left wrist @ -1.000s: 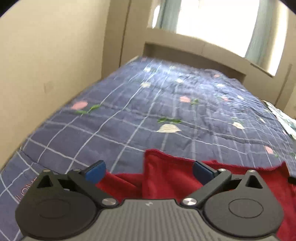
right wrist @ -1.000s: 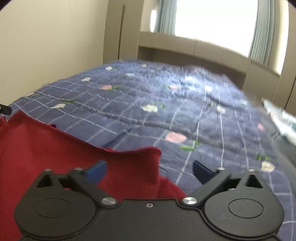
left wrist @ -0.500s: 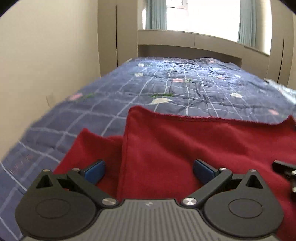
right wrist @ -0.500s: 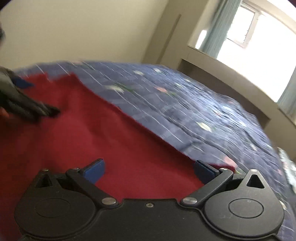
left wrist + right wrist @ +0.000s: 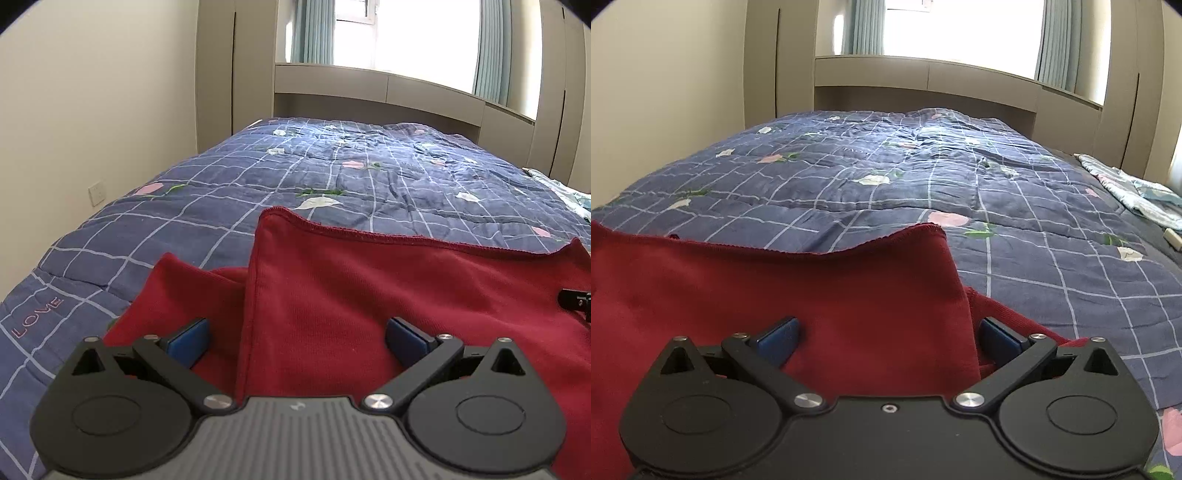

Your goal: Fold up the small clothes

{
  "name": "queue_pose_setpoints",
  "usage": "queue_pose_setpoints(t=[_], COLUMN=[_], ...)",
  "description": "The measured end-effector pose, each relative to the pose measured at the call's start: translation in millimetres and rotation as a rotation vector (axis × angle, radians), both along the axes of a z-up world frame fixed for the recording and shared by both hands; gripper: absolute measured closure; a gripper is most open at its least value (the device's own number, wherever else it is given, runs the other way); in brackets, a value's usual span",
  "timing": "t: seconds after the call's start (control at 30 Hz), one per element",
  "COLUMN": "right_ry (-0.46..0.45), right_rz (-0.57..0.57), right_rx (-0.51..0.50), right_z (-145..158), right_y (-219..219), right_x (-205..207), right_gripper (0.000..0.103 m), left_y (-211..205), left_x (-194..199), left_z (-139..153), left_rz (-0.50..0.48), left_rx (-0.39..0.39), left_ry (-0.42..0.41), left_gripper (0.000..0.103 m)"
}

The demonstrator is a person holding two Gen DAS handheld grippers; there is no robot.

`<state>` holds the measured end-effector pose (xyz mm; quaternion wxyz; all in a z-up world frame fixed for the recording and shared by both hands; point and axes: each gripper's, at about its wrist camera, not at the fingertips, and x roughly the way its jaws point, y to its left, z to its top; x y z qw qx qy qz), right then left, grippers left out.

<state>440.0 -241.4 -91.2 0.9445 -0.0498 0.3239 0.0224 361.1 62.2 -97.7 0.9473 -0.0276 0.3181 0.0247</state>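
Left wrist: red garment's (image 5: pixel 406 295) hemmed edge, open quilt (image 5: pixel 332 177) beyond.

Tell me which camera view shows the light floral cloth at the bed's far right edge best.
The right wrist view: the light floral cloth lies crumpled along the right edge of the blue checked quilt, its folds visible. The left wrist view catches only a sliver of it at the frame's right border.

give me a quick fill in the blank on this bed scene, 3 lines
1. The red garment lies on a ____ checked quilt.
2. The left gripper has its fingers ____.
3. The word stitched near the quilt's edge reads ____.

Missing words: blue; open; LOVE
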Motion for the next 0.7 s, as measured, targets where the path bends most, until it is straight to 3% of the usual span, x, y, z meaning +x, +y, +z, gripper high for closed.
queue_pose_setpoints(t=[0.3,0.5,0.7], right_ry=[-0.019,-0.158,-0.071], right_rz=[0.0,0.089,0.244], right_rx=[-0.016,-0.065,-0.031], right_z=[1,37,42], right_y=[1,24,70], right_x=[-5,-32,-16], right_gripper=[0.001,0.001,0.001], left_y=[1,0,1], left_x=[-1,-1,-1], left_z=[0,-1,-1], left_rz=[0.0,-0.001,0.0], left_rx=[-0.002,-0.003,-0.004], left_ry=[-0.004,-0.003,-0.004], left_gripper=[0.001,0.001,0.001])
